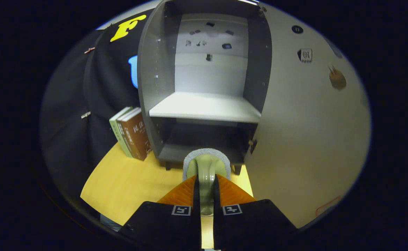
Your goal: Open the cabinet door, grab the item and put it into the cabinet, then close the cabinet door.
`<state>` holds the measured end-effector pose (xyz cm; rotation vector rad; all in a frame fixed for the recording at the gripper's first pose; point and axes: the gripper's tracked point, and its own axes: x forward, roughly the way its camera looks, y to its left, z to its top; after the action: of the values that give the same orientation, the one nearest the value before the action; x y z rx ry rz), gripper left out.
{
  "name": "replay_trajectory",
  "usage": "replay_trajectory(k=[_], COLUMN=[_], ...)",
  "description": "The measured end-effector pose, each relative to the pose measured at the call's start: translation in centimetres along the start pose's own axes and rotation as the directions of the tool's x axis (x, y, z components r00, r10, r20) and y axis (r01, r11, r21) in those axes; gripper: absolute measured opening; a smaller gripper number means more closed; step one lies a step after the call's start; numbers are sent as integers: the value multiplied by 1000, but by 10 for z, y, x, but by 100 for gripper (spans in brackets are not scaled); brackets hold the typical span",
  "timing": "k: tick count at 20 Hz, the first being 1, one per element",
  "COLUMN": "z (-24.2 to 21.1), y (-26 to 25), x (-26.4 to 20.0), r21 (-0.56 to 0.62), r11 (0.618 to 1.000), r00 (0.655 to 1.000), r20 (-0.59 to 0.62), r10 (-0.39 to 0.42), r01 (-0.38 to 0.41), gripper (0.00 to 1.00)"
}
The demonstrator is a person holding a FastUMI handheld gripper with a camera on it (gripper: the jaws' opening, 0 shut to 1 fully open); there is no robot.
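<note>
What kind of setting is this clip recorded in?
Likely a staged recording booth, not a home: a small open cabinet and books on a wooden tabletop, black cloth wall behind; the claw grips a mug.

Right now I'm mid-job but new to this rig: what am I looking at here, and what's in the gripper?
The picture comes from a fisheye camera riding on a hand-held two-finger gripper, looking forward along its fingers. Both fingers press on a pale green mug, held by its handle. Just beyond stands a grey cabinet on a wooden table, its door swung open to the right. One shelf divides it. Two books lean beside the cabinet's left wall.
</note>
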<state>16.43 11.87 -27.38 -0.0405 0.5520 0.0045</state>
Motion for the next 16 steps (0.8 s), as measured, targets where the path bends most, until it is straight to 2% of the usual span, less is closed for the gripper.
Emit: replay_trajectory(k=[6, 10, 14, 16], z=[113, 170, 200, 204], y=[3, 4, 2, 7], x=[21, 46, 88, 112], r21=[18, 34, 22, 36], r11=[1000, 999, 1000, 999], r00=[982, 961, 950, 955], r20=[191, 278, 311, 297], r10=[-1, -6, -25, -14], r01=[-3, -3, 19, 3], gripper=[18, 18, 17, 18])
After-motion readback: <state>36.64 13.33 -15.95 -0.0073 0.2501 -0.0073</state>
